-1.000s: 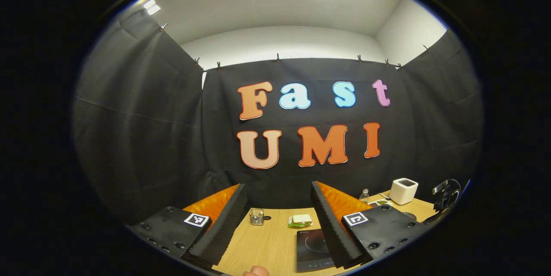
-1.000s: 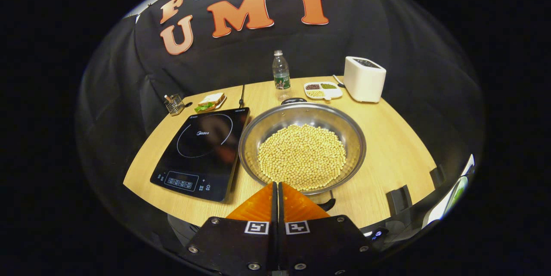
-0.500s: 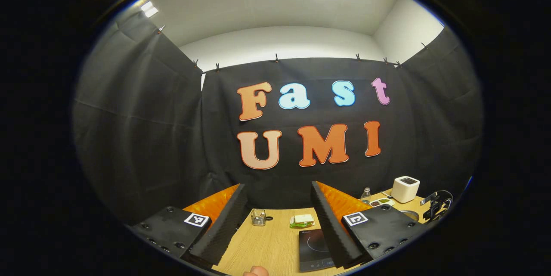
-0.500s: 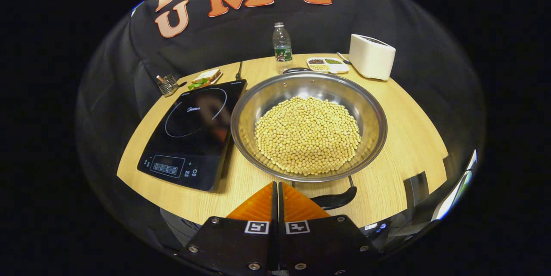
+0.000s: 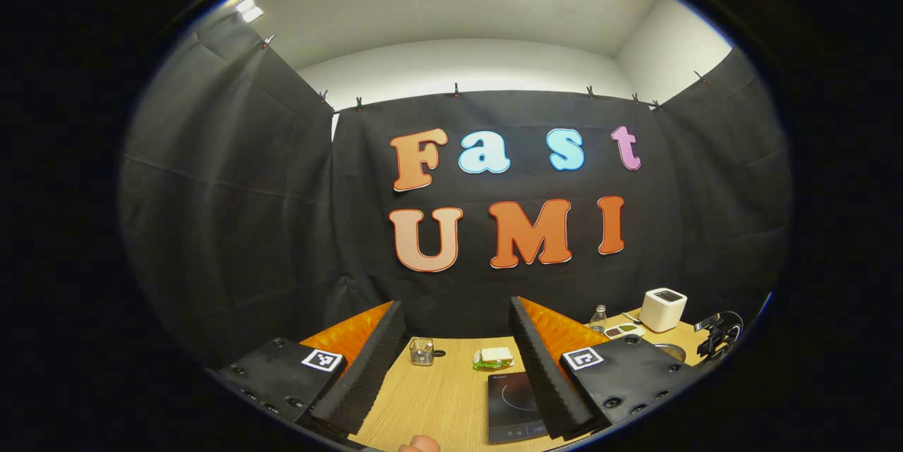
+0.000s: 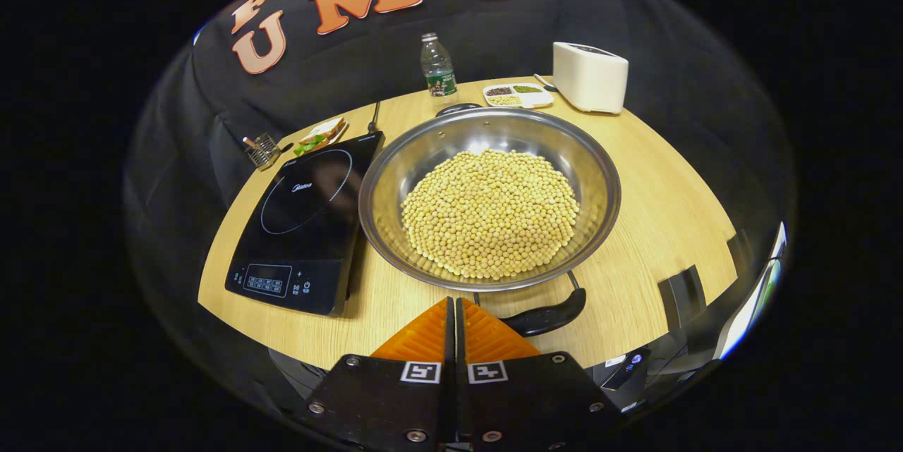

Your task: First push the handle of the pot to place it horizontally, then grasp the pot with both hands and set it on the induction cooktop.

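Pot (image 6: pixel 489 209) brims with beans beside cooktop (image 6: pixel 303 223). Right gripper (image 6: pixel 455 311) closed, empty, seemingly just short of near handle (image 6: pixel 547 316); a hard shove spills beans. Left gripper (image 5: pixel 451 339) open, idle.

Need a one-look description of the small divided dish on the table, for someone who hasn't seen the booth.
Start at the big steel pot of yellow beans mid-table, then look past its far rim toward the black cloth wall. Between the water bottle and the white boxy appliance lies the divided dish: a flat white tray, its compartments holding dark, green and pale grains.
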Demonstrator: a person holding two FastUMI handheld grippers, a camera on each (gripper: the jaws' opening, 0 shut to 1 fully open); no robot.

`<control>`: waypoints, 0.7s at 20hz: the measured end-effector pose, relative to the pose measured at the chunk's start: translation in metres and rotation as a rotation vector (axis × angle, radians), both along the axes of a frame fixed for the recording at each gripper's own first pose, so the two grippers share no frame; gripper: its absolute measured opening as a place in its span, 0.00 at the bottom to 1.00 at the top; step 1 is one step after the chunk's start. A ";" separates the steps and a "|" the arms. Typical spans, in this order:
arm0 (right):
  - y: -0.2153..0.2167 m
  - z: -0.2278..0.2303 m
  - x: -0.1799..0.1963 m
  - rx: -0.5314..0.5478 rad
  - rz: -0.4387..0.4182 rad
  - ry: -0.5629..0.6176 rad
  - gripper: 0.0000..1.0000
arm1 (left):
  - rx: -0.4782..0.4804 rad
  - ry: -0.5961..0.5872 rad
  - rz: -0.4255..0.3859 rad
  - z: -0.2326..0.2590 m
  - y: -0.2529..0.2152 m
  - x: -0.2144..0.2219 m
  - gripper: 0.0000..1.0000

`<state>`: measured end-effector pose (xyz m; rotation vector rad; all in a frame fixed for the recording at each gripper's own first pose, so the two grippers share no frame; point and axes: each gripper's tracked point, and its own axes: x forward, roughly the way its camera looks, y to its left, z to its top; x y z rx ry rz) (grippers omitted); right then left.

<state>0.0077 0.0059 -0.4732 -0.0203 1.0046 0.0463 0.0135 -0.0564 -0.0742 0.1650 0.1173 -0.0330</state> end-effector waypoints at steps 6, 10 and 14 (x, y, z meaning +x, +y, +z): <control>-0.027 0.004 0.006 0.000 -0.065 -0.009 0.00 | 0.018 -0.023 0.000 0.010 0.001 -0.001 0.98; -0.039 0.006 0.009 0.002 -0.093 -0.013 0.00 | 0.027 -0.038 -0.008 0.017 -0.001 -0.003 0.99; -0.051 0.007 0.012 -0.012 -0.107 -0.023 0.00 | 0.021 -0.050 -0.018 0.019 -0.001 -0.005 0.98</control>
